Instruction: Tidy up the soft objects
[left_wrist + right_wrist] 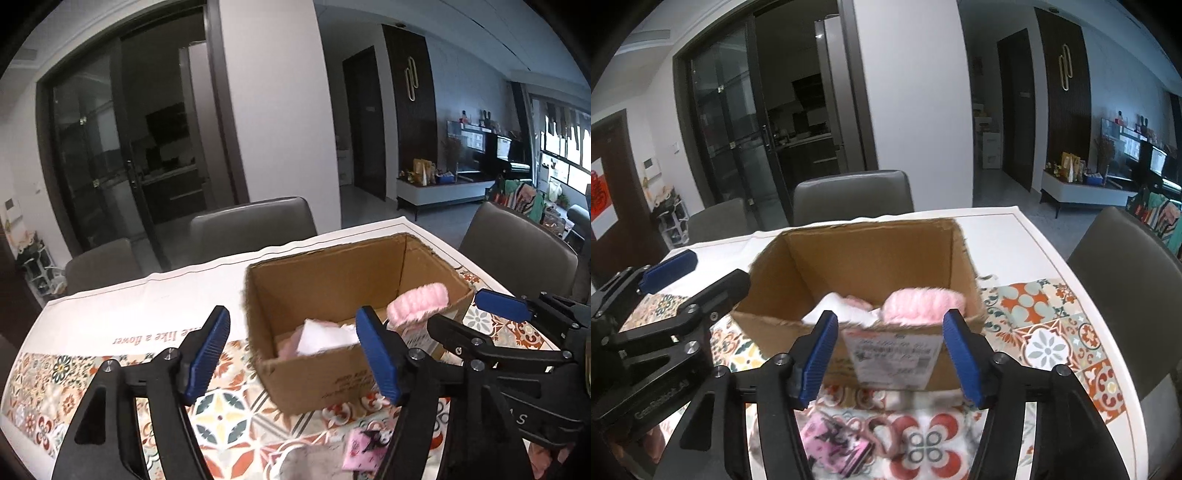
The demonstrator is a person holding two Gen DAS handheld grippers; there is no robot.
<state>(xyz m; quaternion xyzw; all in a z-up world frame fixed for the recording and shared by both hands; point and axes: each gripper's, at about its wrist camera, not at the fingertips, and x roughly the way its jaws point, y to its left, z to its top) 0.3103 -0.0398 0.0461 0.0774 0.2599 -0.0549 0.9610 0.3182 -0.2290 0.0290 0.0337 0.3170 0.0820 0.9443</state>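
Note:
An open cardboard box (314,373) stands on the patterned tablecloth. Inside lie a white soft piece (325,338) and a fluffy pink one (417,302) against the right wall. My left gripper (293,332) is open in front of the box with nothing between its pads. My right gripper (456,308) is beside it on the right. In the right wrist view the right gripper (892,325) is open and empty before the box (849,258), the fluffy pink piece (919,306) just past the near rim. A small pink patterned item (834,443) lies on the table below. The left gripper (716,267) shows at left.
Grey chairs (251,225) stand along the table's far side, and another (1126,266) stands at its right end. A shipping label (892,358) is stuck on the box's near wall. A grey soft item (310,461) lies at the table's near edge.

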